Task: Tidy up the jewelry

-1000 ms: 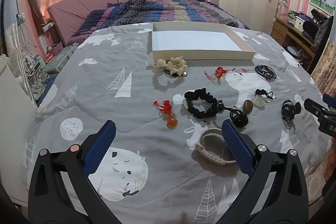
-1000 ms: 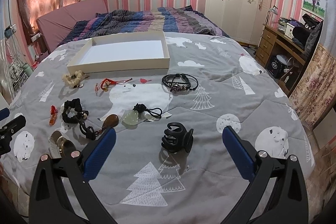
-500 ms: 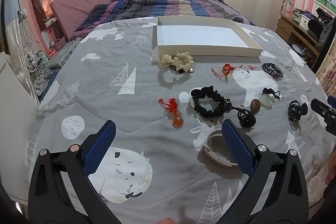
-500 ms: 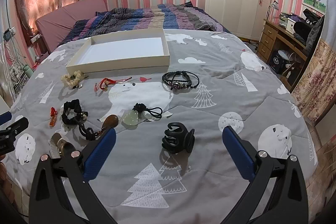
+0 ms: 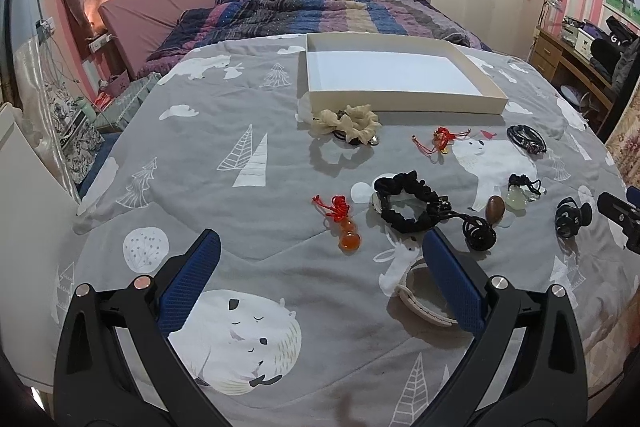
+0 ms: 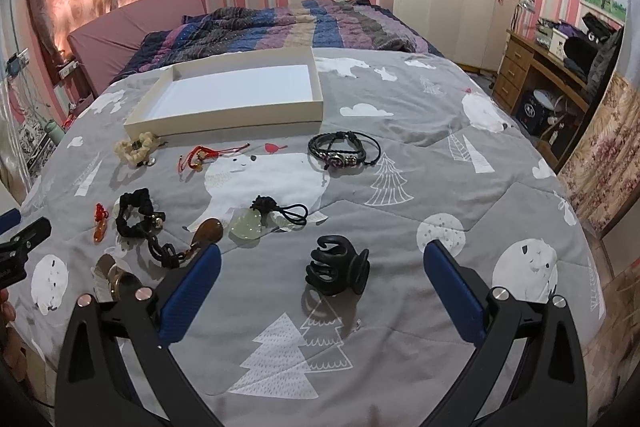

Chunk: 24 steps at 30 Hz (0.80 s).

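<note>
Nothing sorted yet: white tray [image 6: 224, 113] empty, all jewelry on the quilt [image 6: 440, 155] in front of it. Left gripper [image 5: 320, 283] and right gripper [image 6: 322, 285] spread wide, holding nothing.

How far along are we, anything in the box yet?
Nothing done: the white box is empty. Both hand-held grippers, left and right, are open and hold nothing. Left: everything, including the black claw clip, leather bracelet and cream scrunchie.
</note>
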{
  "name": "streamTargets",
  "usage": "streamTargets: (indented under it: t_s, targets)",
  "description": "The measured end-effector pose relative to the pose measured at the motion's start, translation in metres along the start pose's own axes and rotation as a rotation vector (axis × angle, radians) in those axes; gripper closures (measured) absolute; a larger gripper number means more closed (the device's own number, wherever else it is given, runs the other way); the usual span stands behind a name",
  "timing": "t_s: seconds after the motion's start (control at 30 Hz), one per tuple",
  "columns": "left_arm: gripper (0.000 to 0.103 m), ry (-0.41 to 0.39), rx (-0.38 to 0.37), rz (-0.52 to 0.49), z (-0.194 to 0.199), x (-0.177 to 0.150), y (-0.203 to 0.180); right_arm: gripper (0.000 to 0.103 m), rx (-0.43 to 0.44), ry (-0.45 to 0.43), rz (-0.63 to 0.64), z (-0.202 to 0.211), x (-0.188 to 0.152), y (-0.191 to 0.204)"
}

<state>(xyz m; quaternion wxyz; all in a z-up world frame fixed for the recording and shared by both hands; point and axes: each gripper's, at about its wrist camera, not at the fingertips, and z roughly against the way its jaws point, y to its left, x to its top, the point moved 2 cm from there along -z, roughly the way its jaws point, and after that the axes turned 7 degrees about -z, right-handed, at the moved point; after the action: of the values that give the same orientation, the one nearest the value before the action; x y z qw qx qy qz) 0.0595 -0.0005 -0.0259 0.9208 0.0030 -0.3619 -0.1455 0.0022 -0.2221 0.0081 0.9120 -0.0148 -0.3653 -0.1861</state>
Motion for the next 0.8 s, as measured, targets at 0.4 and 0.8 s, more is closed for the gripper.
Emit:
streamTargets:
  t_s: [0.4,0.8]
  targets:
    - [0.003,0.011,-0.02,0.027,-0.002,0.008,0.011,0.002,0.013,0.027,0.016,-0.004,0.006,0.002]
    - [0.003,-0.004,-0.008,0.034,-0.003,0.014,0.016,0.002,0.022,0.026,0.02,-0.006,0.011,0.004]
